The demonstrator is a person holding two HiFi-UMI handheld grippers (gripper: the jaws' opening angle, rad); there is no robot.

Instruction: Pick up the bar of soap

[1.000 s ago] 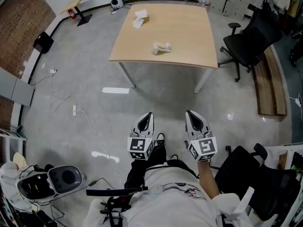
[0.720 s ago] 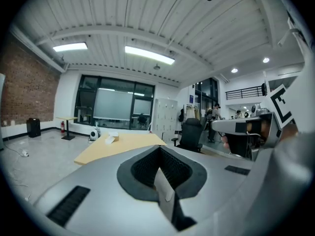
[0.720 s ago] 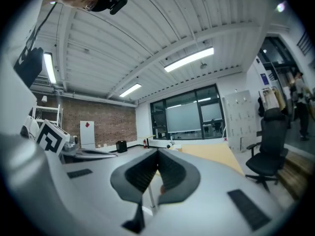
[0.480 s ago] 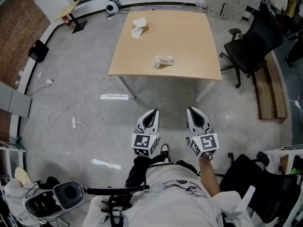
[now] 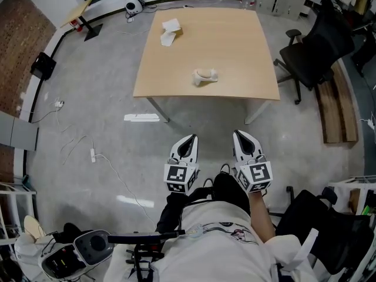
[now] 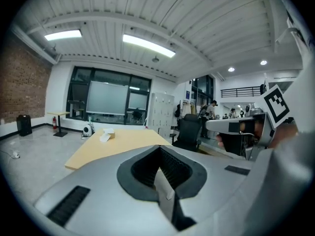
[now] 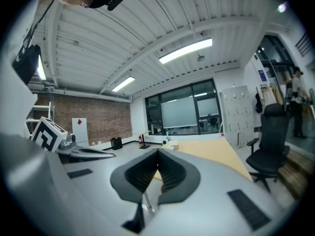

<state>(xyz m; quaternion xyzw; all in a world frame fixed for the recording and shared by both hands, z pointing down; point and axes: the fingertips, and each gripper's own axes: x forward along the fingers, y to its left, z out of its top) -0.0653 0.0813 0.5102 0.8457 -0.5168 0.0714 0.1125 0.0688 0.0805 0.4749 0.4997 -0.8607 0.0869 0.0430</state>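
Observation:
A small cream lump (image 5: 205,76), seemingly the bar of soap, lies near the middle of the wooden table (image 5: 235,46). A white box with paper (image 5: 171,31) sits at the table's far left corner. Both grippers hover over the floor, well short of the table and close to the person's body. My left gripper (image 5: 188,138) is shut with nothing in it, its ridged pads meeting at the tip (image 6: 158,149). My right gripper (image 5: 241,134) is likewise shut and empty (image 7: 158,154). In the left gripper view the white box (image 6: 107,135) shows on the table.
A black office chair (image 5: 314,49) stands to the right of the table, with a wooden bench (image 5: 335,107) beyond it. Cables (image 5: 94,151) and a white strip (image 5: 141,117) lie on the concrete floor at the left. A helmet-like device (image 5: 76,254) sits at the bottom left.
The view has drifted forward: the table sits slightly lower and nearer in the frame. Both grippers stay shut, side by side, in much the same place.

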